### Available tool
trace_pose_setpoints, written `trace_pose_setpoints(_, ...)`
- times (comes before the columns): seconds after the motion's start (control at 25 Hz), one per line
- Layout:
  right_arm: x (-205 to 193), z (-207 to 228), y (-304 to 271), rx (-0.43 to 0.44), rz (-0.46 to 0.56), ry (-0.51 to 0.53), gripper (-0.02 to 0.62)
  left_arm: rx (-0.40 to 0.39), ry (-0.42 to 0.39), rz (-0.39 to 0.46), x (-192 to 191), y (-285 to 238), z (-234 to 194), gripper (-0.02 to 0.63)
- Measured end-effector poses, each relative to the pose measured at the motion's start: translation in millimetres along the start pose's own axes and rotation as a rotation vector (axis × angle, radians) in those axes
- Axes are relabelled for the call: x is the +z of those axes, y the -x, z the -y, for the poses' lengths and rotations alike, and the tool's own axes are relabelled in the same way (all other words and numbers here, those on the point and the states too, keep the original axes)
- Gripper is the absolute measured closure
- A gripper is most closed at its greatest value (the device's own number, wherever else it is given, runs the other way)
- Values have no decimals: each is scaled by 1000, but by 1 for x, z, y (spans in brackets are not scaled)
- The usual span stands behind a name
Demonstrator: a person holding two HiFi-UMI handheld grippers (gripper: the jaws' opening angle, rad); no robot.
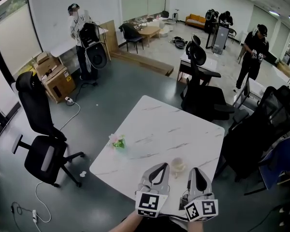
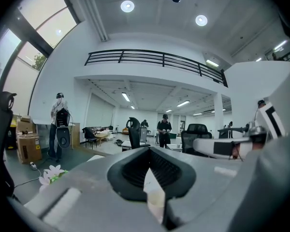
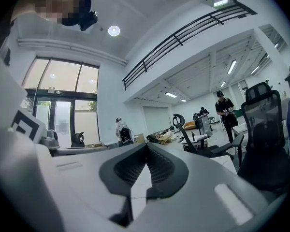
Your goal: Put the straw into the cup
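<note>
A small cream cup stands on the white marble table near its front edge. I find no straw in any view. My left gripper hovers just left of the cup, and my right gripper just right of it. Both are raised and point about level over the table. In the left gripper view the left gripper has its dark pads meeting at the tips, with nothing seen between them. The right gripper view shows the right gripper shut the same way, and it looks empty.
A small pink flower sprig lies on the table left of the cup. Black office chairs stand to the left and right of the table. People stand far back in the room, among desks and cardboard boxes.
</note>
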State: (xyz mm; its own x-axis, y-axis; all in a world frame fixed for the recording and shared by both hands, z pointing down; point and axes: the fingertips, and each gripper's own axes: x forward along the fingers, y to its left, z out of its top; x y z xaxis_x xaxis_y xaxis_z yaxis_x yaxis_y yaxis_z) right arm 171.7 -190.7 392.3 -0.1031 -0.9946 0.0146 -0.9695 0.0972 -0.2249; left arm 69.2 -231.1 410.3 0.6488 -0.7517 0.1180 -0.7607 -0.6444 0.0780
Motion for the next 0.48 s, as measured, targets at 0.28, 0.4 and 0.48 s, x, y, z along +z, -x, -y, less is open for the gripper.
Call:
trace_pose_setpoints(0.28,2,-2,1,5,0,2,603,1,2,9,2,1,-1,604)
trace_pose_setpoints(0.4,3,-3,0,6,3,10,604,-6,5,15,3,-1,0,604)
trace_pose_setpoints(0.48,2,-2,-1,-1,-3,18,604,-10,12,19,2,-2,0,604)
